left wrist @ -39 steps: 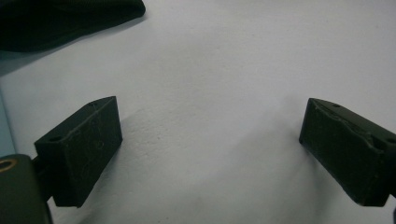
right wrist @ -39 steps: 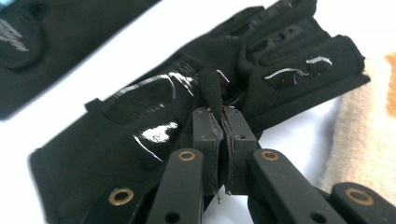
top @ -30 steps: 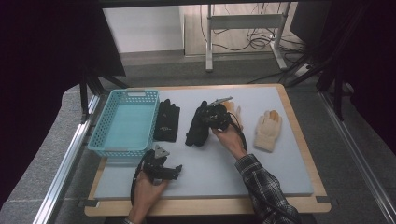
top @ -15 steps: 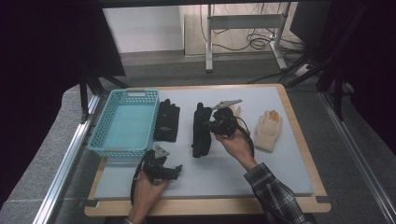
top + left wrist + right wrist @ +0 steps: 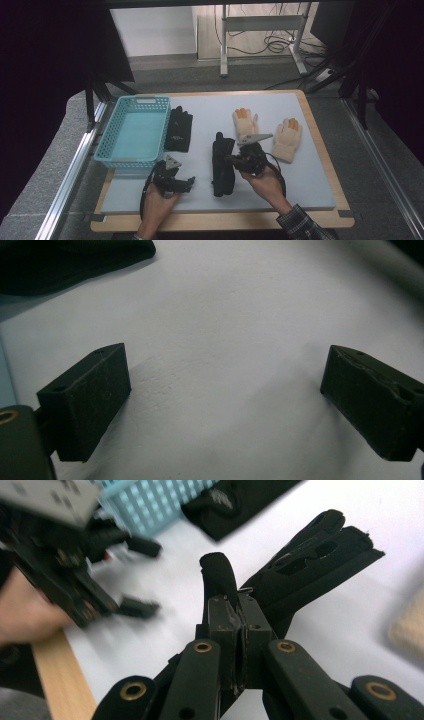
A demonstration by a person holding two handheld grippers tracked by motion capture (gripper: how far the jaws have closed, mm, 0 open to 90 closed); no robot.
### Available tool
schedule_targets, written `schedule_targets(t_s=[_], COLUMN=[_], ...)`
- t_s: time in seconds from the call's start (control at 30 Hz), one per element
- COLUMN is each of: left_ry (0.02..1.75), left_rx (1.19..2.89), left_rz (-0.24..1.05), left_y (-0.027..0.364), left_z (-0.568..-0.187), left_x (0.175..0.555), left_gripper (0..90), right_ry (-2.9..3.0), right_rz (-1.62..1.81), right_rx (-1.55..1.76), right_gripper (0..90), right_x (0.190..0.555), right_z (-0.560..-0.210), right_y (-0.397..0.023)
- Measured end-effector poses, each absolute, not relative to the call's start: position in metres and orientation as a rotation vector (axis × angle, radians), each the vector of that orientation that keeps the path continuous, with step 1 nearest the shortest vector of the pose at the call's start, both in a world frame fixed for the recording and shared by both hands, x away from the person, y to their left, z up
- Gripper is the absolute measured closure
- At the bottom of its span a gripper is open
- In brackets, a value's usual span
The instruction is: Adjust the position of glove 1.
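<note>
- Right tongs (image 5: 239, 625) are clamped shut on the cuff edge of a black glove (image 5: 222, 165), which lies mid-counter.
- Left tongs (image 5: 225, 405) gape wide, holding nothing, over bare counter (image 5: 210, 197).
- The second black glove (image 5: 179, 129) lies beside the blue basket (image 5: 107, 145), which holds nothing.
- Two beige gloves (image 5: 245, 122) wait; sorting has seemingly barely begun.
</note>
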State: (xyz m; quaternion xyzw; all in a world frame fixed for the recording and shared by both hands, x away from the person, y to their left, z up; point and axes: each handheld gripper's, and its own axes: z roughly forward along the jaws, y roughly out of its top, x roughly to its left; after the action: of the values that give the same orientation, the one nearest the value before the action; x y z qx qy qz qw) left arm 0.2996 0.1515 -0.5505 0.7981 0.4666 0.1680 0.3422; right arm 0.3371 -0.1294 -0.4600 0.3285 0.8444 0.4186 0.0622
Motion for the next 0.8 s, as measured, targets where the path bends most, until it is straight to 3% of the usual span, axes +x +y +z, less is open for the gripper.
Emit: schedule_targets(t_s=[0.2,0.43,0.8], left_ry=[1.216,1.217,1.215], left_rx=[2.071,2.067,2.073], left_rz=[0.437,0.437,0.436], left_y=[0.151,0.151,0.151], left_z=[-0.551,-0.551,-0.551], left_x=[0.300,0.300,0.300], left_gripper=[6.0,6.0,5.9], right_ry=[2.560,2.462,2.454], right_rz=[1.181,1.136,1.169], right_rx=[1.017,1.020,1.006], right_gripper=[83.3,58.5,43.1], right_x=[0.332,0.337,0.351], right_z=[-0.491,-0.487,-0.489], right_y=[-0.141,-0.165,-0.163])
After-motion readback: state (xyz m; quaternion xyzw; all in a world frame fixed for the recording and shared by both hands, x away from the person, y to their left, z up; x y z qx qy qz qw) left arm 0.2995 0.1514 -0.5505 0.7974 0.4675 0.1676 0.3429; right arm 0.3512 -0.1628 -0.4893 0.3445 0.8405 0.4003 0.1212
